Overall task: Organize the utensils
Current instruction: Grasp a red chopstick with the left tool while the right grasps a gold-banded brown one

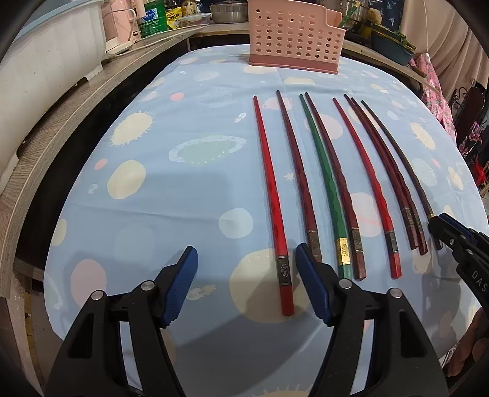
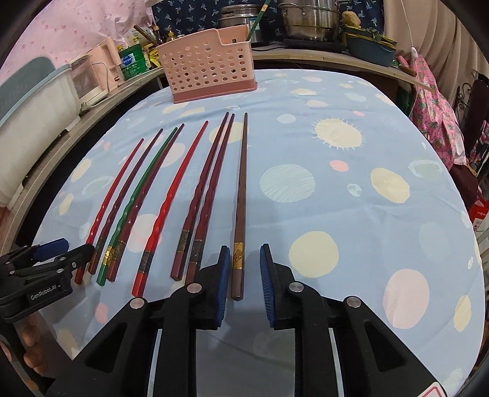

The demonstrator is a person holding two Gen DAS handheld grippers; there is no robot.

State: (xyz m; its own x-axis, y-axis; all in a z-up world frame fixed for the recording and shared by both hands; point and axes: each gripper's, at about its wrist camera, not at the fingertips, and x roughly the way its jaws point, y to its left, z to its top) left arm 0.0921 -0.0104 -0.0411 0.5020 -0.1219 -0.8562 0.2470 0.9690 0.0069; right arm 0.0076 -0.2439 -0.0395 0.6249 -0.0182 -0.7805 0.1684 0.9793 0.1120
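- Chopsticks (image 1: 324, 189), 8 in a row on the blue planet-print tablecloth (image 1: 171, 195), thick ends toward the bottom of the frame, tips toward the top.
- From frame left in the left wrist view: bright red chopstick (image 1: 272, 195), dark red, green chopstick (image 1: 322, 183) touching a dark red one, another bright red, 2 dark red side by side, then brown chopstick (image 2: 240, 207) at far right.
- Pink perforated basket (image 2: 207, 65) upright at top center, well apart from the tips.
- Left gripper (image 1: 246, 285) low in frame, fingers spread wide, bright red chopstick's thick end between them, untouched.
- Right gripper (image 2: 243, 284) with fingers spread on either side of the brown chopstick's banded end, not pinching.
- Steel pots (image 2: 308, 21) and bottles on the counter along the top edge.
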